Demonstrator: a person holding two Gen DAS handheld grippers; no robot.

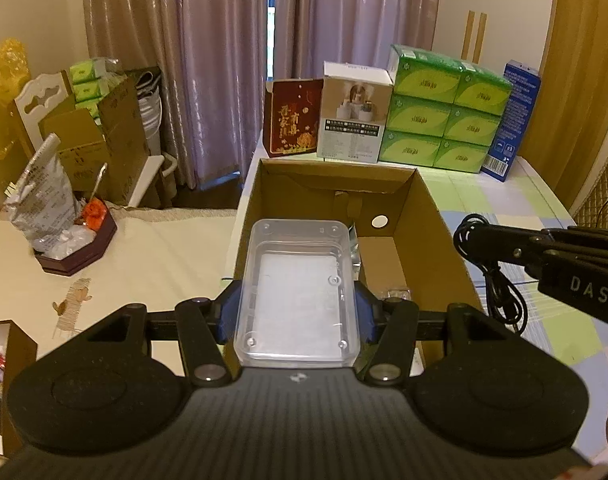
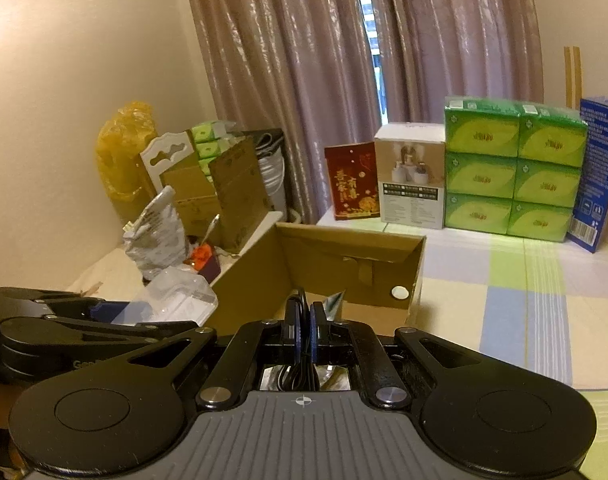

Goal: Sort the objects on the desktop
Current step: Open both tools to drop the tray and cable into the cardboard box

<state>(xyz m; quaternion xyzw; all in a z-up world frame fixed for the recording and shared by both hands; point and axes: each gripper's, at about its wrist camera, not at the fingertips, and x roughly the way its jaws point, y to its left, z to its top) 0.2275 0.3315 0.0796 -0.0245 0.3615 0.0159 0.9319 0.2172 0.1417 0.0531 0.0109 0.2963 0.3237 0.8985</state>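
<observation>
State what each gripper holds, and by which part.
The left gripper clamps a clear plastic container by its two long sides. The right gripper is shut on a black cable, pinching its coiled loops.

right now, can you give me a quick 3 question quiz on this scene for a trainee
1. Multiple choice: what does the left tool hold? A) a red gift box B) a clear plastic container C) a tissue pack
2. True or false: the right tool is shut on a black cable.
3. Fill in: the open cardboard box has a round white ____ on its inner wall.

Key
1. B, the clear plastic container, clamped by its two long sides above the box.
2. True; the cable loops hang below the closed fingers.
3. Sticker or dot; the pictures do not show which.
</observation>
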